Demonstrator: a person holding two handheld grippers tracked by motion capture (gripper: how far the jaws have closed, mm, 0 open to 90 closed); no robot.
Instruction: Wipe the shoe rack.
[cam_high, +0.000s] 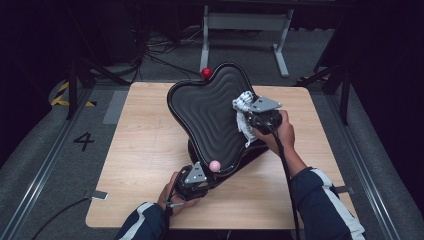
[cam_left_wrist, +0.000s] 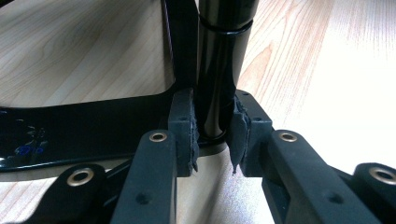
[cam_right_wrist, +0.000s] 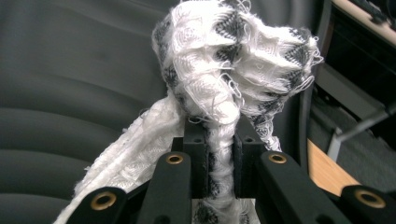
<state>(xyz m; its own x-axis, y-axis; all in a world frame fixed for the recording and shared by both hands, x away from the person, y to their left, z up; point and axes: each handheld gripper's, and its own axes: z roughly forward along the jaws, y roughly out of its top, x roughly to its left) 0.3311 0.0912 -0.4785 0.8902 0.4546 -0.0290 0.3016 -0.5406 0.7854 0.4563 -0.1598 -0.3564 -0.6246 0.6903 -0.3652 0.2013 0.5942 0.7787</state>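
A white and grey cloth (cam_high: 243, 116) sat right of centre in the high view, bunched against the ribbed black seat (cam_high: 210, 117) of a tilted stool-like piece. In the right gripper view the cloth (cam_right_wrist: 219, 84) rose as a frayed wad above the jaws, with a twisted strand running down between them and a looser white fold trailing to the lower left of the frame. The right gripper (cam_high: 255, 117) had its jaws closed nearly as far as they go, pinching that strand (cam_right_wrist: 219, 163), with the dark ribbed seat (cam_right_wrist: 70, 93) behind it.

The seat leaned up on its edge, its wavy outline reaching toward the upper middle of the high view. Its black post (cam_left_wrist: 219, 70) stood in the centre of the left gripper view, and the left gripper (cam_left_wrist: 212, 135) was clamped tight on it, one worn pad pressed to each side. In the high view this gripper (cam_high: 192, 180) lay at the lower middle, just under the seat's low edge.

A pink ball (cam_high: 215, 166) showed at that low edge and a red ball (cam_high: 206, 73) at the top edge. All of it rested on a pale wooden table (cam_high: 145, 150).
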